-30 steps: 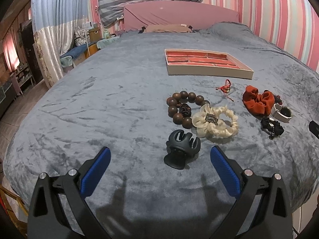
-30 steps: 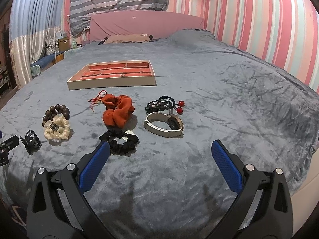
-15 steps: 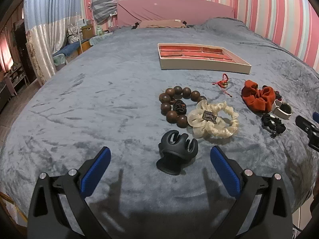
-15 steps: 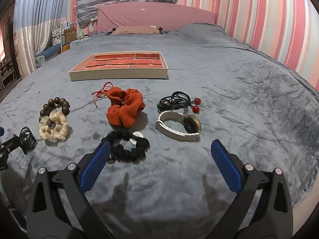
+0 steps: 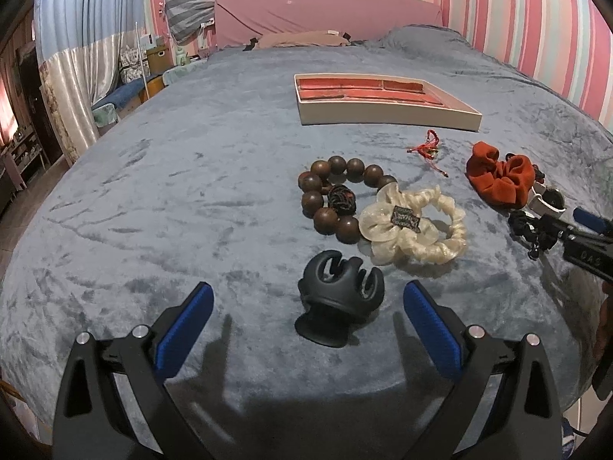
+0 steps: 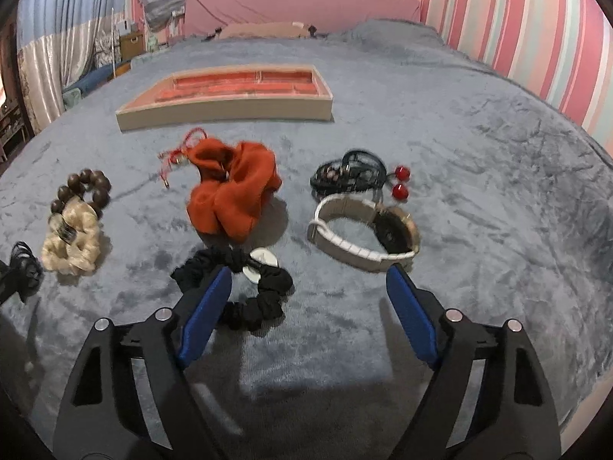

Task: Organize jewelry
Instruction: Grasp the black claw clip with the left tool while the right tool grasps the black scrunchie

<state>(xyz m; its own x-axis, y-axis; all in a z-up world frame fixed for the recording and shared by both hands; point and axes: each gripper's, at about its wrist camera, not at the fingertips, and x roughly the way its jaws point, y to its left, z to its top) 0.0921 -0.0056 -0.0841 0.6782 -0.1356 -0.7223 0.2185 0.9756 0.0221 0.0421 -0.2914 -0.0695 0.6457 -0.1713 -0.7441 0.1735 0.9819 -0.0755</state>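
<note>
Velvet bed [image 5: 191,176]; red-lined tray [image 5: 383,115] empty. Left hand-held gripper [image 5: 308,299] wide open, empty; right hand-held gripper [image 6: 308,287] closing, empty.

Counted on the bed [image 5: 153,191]: three scrunchies – one orange [image 6: 233,195], one cream [image 5: 417,230], one black [image 6: 249,287]; one wooden bead bracelet [image 5: 333,195]; one black claw clip [image 5: 339,299]; one watch [image 6: 364,234]; one red cord charm [image 5: 429,149]; one bundle of black hair ties [image 6: 348,172]; one tray [image 5: 383,113]
</note>
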